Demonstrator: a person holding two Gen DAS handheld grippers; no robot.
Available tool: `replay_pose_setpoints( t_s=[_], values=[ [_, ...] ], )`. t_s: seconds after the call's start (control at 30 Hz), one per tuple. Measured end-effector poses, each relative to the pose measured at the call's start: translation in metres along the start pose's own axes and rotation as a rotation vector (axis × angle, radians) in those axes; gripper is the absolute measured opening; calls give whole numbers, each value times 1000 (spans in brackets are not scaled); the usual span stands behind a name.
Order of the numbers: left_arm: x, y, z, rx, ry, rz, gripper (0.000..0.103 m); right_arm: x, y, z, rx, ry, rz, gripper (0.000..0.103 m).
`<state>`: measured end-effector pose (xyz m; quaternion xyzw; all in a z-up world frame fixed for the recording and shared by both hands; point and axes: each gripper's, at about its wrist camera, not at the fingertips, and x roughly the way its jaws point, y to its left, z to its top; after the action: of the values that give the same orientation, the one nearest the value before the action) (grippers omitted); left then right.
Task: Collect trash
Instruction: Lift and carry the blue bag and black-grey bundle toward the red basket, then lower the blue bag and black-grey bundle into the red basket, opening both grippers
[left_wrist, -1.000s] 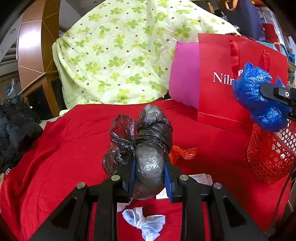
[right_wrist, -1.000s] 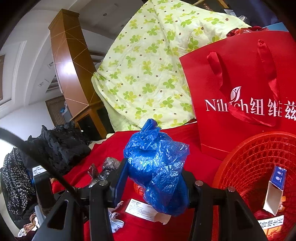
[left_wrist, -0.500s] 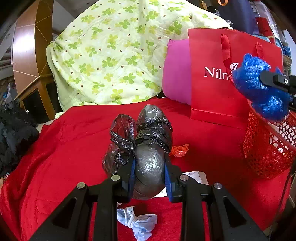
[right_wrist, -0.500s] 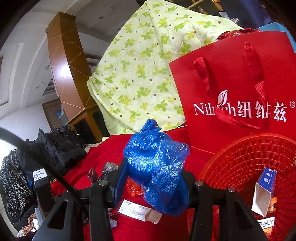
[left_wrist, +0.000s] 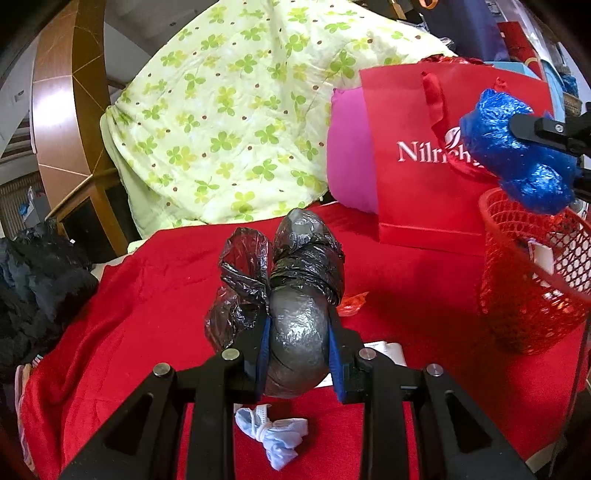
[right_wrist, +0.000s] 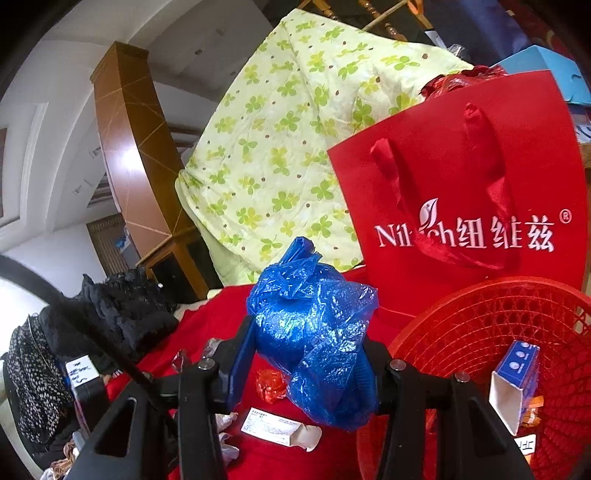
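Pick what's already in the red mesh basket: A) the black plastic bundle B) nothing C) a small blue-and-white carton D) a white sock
C: the right wrist view shows a small blue-and-white carton lying inside the red mesh basket.

Black bundle (left_wrist: 295, 325) (wrapped) — blue bundle (right_wrist: 314, 332) aloft

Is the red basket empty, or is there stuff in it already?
Not empty. The red basket already holds a small blue-and-white box and some paper scraps beside it.
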<state>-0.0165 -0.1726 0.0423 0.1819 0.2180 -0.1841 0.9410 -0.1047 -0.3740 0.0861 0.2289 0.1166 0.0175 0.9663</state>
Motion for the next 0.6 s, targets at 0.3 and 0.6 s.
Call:
replay_pose_setpoints(
  t_s=[0.3, 0.6],
  values=[
    [-32, -35, 27, 67, -63, -17, 29, -31, -29, 12, 64, -62, -22, 52],
    [-47, -73, 51, 134, -96, -54, 29, -58, -57, 25, 127, -123, -41, 53]
  ],
)
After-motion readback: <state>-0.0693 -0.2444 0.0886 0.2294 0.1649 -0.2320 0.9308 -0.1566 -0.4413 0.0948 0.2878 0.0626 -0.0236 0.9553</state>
